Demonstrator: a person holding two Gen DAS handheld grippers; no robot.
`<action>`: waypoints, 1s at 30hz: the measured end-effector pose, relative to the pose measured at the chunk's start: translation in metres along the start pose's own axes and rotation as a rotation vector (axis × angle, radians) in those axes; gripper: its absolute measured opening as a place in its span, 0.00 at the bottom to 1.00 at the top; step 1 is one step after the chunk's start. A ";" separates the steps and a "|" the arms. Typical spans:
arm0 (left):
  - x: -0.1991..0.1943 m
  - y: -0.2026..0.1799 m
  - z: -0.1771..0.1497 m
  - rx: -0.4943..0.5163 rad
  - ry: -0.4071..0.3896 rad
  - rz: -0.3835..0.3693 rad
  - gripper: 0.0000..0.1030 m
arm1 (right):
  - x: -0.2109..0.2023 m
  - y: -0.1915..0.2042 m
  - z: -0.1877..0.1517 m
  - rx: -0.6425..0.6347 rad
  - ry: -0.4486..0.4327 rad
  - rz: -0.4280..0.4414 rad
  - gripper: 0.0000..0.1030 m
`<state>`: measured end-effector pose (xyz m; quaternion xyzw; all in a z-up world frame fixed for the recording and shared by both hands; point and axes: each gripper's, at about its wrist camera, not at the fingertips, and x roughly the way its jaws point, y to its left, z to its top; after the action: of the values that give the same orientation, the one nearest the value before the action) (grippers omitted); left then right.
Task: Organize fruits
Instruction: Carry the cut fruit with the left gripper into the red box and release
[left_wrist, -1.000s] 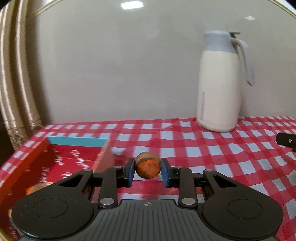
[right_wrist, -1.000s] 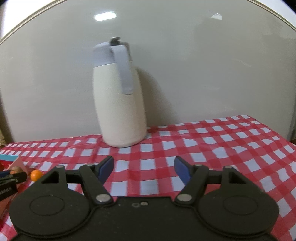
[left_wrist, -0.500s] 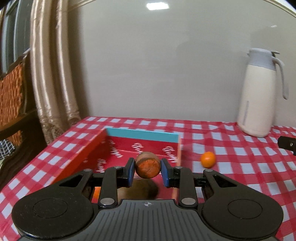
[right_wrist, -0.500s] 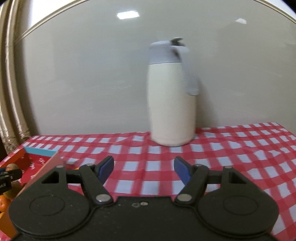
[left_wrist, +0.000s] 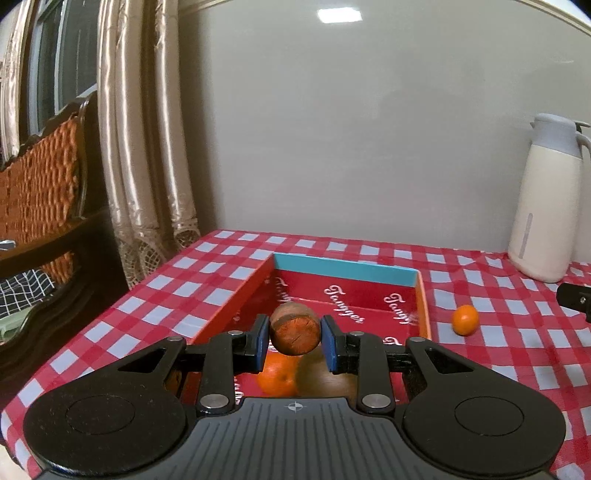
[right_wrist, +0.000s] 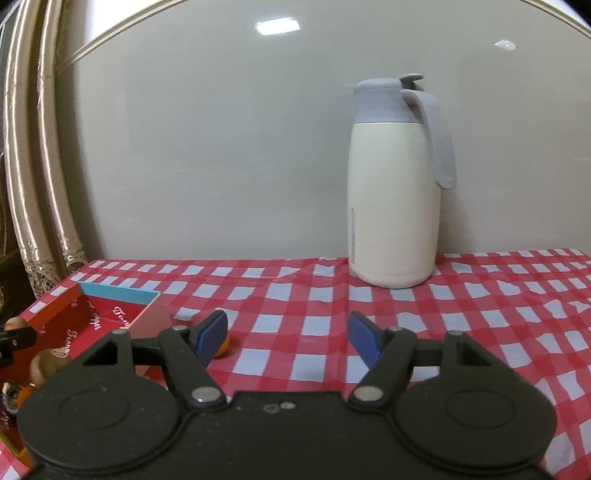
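My left gripper (left_wrist: 294, 336) is shut on a small brown, reddish-faced fruit (left_wrist: 294, 333) and holds it above the open red box (left_wrist: 376, 295) with a blue far wall. Below the fruit an orange (left_wrist: 277, 376) lies inside the box. A small orange fruit (left_wrist: 465, 319) sits on the checked cloth just right of the box. In the right wrist view my right gripper (right_wrist: 287, 334) stands open with nothing between its blue pads; the same small orange fruit (right_wrist: 224, 348) peeks out behind its left finger. The box (right_wrist: 62, 317) is at the left with a brown fruit (right_wrist: 46, 363) in it.
A cream thermos jug with a grey lid (right_wrist: 397, 192) stands against the back wall on the red-checked tablecloth (right_wrist: 461, 314). Curtains (left_wrist: 144, 147) and a wicker-backed chair (left_wrist: 40, 184) lie past the table's left edge.
Both views swung left: the jug slid to the right and the red box came into full view under my left gripper, which still holds the brown fruit. The right gripper stayed open.
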<state>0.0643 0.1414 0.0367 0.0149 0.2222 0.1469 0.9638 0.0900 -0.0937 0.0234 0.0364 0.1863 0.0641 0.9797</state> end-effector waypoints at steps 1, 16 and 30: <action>-0.001 0.002 0.000 -0.002 -0.001 0.003 0.29 | 0.000 0.002 0.000 0.000 0.000 0.003 0.69; 0.001 0.032 -0.009 -0.023 0.019 0.050 0.29 | 0.003 0.028 -0.002 -0.004 0.007 0.047 0.69; 0.008 0.048 -0.015 -0.044 0.049 0.060 0.29 | 0.010 0.044 -0.007 -0.015 0.021 0.071 0.69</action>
<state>0.0509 0.1887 0.0241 -0.0032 0.2417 0.1809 0.9533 0.0921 -0.0484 0.0174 0.0350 0.1945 0.1006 0.9751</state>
